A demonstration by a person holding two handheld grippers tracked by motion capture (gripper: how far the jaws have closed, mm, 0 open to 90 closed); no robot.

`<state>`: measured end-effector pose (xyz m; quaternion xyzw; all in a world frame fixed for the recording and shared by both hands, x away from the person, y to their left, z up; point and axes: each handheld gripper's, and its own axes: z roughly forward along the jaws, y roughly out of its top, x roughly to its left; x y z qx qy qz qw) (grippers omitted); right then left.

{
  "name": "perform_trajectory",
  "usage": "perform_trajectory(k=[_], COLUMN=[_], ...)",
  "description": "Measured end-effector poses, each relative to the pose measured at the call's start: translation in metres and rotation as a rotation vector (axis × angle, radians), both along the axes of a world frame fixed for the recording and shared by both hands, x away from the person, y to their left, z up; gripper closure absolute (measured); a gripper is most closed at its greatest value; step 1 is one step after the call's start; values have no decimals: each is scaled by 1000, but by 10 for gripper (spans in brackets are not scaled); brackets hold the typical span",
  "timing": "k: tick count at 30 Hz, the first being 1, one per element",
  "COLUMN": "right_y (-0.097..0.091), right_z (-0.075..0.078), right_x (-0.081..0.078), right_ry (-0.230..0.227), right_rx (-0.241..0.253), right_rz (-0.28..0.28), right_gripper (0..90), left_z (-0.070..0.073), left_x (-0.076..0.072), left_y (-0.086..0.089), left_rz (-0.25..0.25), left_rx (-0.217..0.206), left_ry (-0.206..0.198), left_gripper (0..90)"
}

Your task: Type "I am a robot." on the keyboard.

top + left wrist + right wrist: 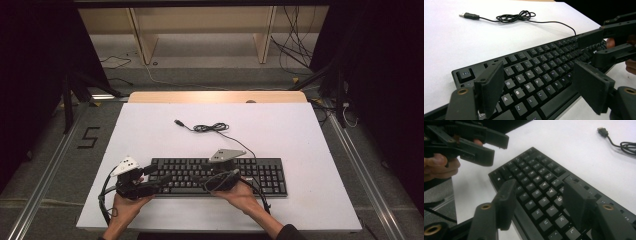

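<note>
Keyboard [541,75] cut off at bottom and right edges in left gripper view, far right end hidden behind right gripper [599,47]. Key legends too small to read in high view. Cable [621,143] cropped at right edge in right gripper view.

A black plastic keyboard [220,176] with white-lettered keys and black cable [210,128] lies on a plain white table [300,130].

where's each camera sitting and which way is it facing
High view: above the person's side, looking forward and down on the table; forearms, both hands show.
Left gripper view: on the left claw, looking along the keyboard toward the right claw; own open jaws show.
Right gripper view: on the right claw, facing the left claw; own jaws apart.
Shared: keyboard, USB cable.
</note>
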<state>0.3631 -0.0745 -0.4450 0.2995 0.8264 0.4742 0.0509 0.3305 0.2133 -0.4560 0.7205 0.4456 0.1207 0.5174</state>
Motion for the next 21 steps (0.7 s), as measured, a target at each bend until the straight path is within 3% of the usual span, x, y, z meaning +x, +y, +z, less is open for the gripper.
perform_trajectory(k=[11, 21], right_y=[9, 20], right_z=[-6, -15], right_x=[1, 2], right_ry=[22, 48], right_rx=[-34, -75], right_rz=[30, 44], right_gripper=[786, 900], left_z=[0, 0], left_x=[0, 0], left_y=[1, 2], left_rz=[8, 15], left_rx=[4, 1], left_ry=[-5, -5], left_gripper=[256, 256])
